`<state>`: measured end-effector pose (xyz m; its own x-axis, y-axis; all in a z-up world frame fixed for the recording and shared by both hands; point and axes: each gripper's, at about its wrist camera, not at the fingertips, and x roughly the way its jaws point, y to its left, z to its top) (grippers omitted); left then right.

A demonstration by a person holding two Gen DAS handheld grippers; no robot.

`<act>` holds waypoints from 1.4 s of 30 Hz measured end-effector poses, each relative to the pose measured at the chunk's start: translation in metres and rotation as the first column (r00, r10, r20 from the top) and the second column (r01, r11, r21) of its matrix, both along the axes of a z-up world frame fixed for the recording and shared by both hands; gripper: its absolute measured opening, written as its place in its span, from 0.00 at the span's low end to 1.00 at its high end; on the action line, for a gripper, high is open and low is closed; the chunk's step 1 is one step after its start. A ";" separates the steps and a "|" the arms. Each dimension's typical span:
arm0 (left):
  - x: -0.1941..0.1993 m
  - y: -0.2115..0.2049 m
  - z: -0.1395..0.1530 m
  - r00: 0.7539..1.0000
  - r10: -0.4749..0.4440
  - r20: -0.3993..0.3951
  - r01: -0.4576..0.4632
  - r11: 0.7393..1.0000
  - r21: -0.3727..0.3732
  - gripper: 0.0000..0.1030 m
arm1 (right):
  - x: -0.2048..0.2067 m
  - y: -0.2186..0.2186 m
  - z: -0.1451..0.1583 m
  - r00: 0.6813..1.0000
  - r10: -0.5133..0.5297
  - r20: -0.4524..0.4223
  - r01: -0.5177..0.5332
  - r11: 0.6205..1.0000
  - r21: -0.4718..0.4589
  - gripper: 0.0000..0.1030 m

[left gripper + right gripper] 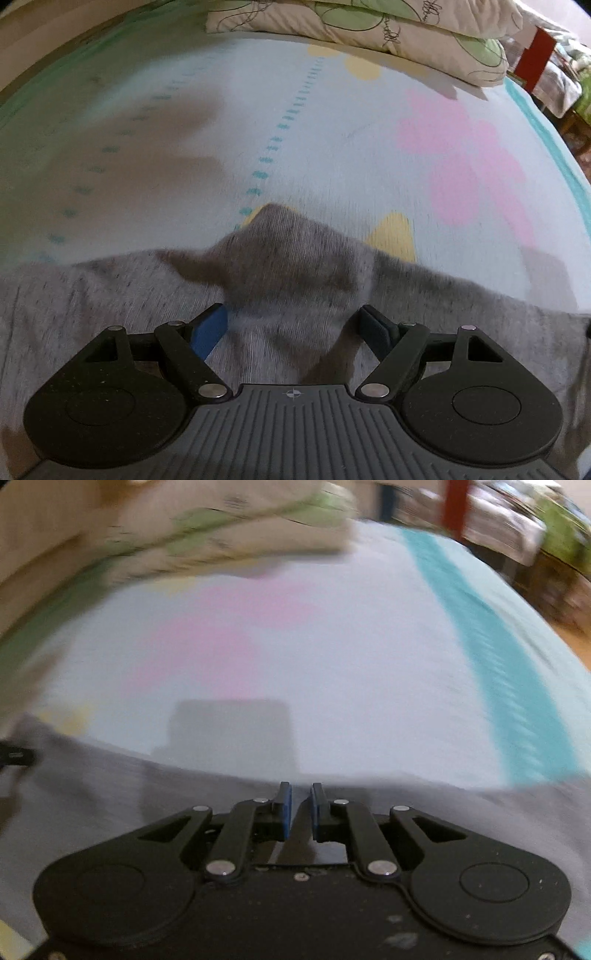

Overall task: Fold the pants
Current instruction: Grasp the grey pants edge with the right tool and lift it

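In the left view, the left gripper stands wide open over the grey pants, which lie on the near part of the bed sheet. A soft bump of cloth rises between its fingers, not pinched. In the right view, the right gripper is almost closed, with only a thin gap, and I cannot tell if it holds the pants. They look soft, light and floppy, so grab an edge.

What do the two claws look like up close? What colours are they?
Both are black, with two round discs and thin linkage bars joined by shiny silver pins. The left claw has one blue finger pad and one dark one, plus a ribbed grey body bearing a small crosshair mark. The right claw has two blue pads and a dusty black body.
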<state>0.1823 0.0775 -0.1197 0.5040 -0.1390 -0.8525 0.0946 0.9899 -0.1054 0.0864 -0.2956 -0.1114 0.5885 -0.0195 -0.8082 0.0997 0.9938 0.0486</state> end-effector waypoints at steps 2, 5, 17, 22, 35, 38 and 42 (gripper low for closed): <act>-0.010 0.000 0.005 1.000 0.007 -0.004 -0.007 1.000 -0.016 0.75 | -0.007 -0.029 0.002 0.998 -0.068 -0.020 0.068 0.997 0.028 0.11; -0.029 -0.007 0.010 1.000 -0.023 -0.013 0.023 0.999 -0.043 0.75 | -0.022 -0.068 0.019 0.990 -0.143 0.003 0.143 0.987 0.075 0.16; -0.072 -0.073 -0.012 0.972 -0.222 -0.071 0.225 0.974 0.026 0.81 | -0.037 -0.181 0.013 0.962 -0.274 0.017 0.274 0.952 -0.135 0.64; -0.065 -0.074 -0.015 0.970 -0.228 -0.087 0.230 0.973 0.006 0.88 | -0.037 -0.206 -0.001 0.966 -0.259 -0.017 0.254 0.956 -0.144 0.72; -0.064 -0.084 -0.019 0.972 -0.214 -0.096 0.217 0.976 0.023 0.98 | -0.052 -0.223 -0.010 0.952 -0.305 -0.011 0.304 0.952 -0.033 0.08; -0.067 -0.086 -0.019 0.970 -0.225 -0.095 0.229 0.973 0.033 0.98 | -0.054 -0.235 -0.020 0.929 -0.370 -0.015 0.370 0.929 0.021 0.10; -0.066 -0.086 -0.019 0.971 -0.216 -0.100 0.219 0.976 0.020 0.98 | -0.059 -0.232 -0.009 0.940 -0.341 0.026 0.342 0.940 -0.003 0.26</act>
